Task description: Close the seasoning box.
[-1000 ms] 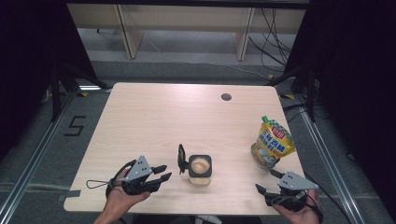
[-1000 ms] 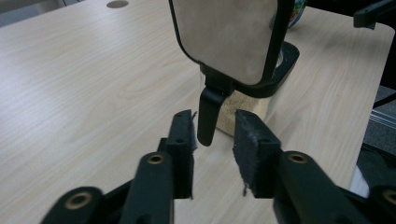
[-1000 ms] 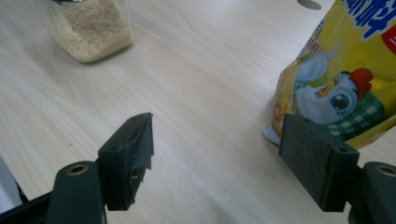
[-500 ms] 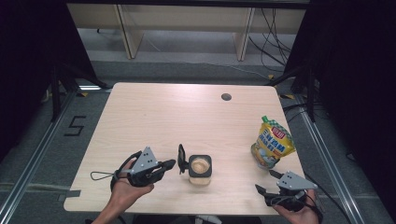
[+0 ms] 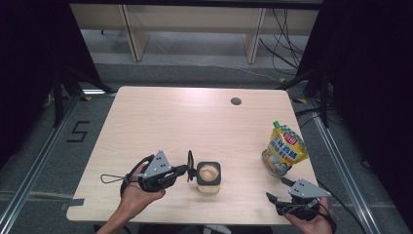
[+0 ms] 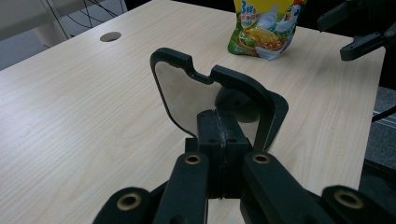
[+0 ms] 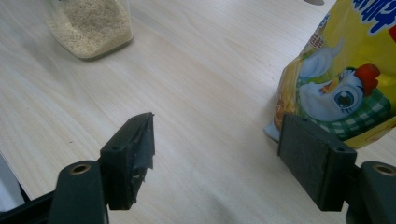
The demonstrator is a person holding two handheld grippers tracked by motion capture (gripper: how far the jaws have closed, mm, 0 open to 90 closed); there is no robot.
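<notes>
The left gripper (image 5: 184,169) has moved in from the left of the small clear square jar of pale grain (image 5: 208,176). Its jaws have just been closing and now stand clenched, pad against pad. In the left gripper view they appear to pinch the lower edge of the jar's black-rimmed clear flip lid (image 6: 187,93), which stands open and upright on the jar's left side. The lid looks secured, ready to be swung.

The pads cover the pinch point, so how much rim they hold is unclear.

The right gripper (image 5: 276,188) hovers released, to the right of the jar and nearer the table's front edge, just short of the yellow printed pouch (image 5: 285,152). The jar's top is cut off in the right gripper view.
</notes>
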